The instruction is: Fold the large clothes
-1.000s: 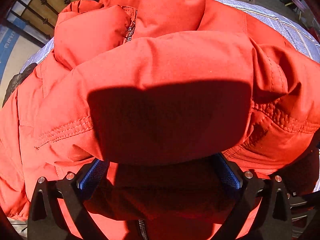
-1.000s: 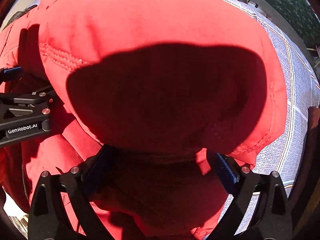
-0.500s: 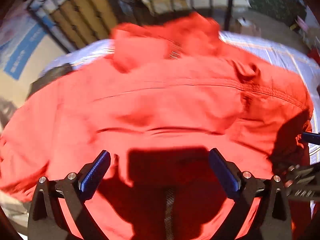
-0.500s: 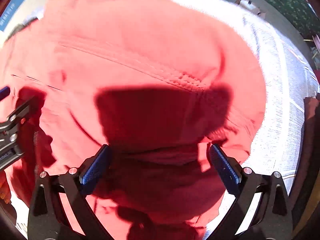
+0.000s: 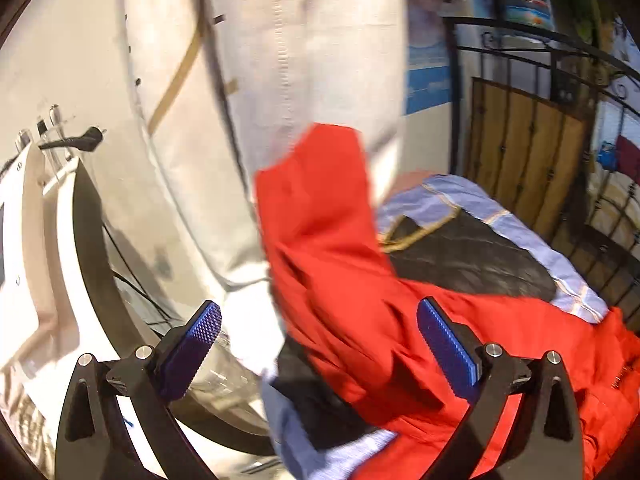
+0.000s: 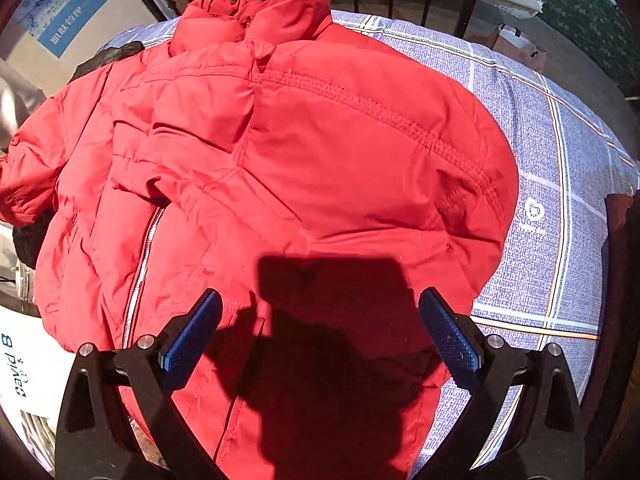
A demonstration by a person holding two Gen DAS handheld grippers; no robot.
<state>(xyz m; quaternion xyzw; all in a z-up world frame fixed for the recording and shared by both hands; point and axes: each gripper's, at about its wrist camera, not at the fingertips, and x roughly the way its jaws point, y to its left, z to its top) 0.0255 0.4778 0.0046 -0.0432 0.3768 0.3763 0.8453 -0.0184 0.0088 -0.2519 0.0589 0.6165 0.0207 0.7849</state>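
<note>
Lying zipped on the checked bedspread [image 6: 560, 184]: red puffer jacket [image 6: 280, 160], one sleeve [image 5: 320, 208] dangling off the near-left edge. Right gripper [image 6: 320, 332] hovering above hem, jaws apart, empty; left gripper [image 5: 320, 344] likewise apart beside sleeve. Risk: padded, slippery layers springing open or sliding once folded.

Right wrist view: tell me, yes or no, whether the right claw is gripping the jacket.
No: the right claw stands open above the red jacket, its blue pads apart with no fabric pinched.
</note>
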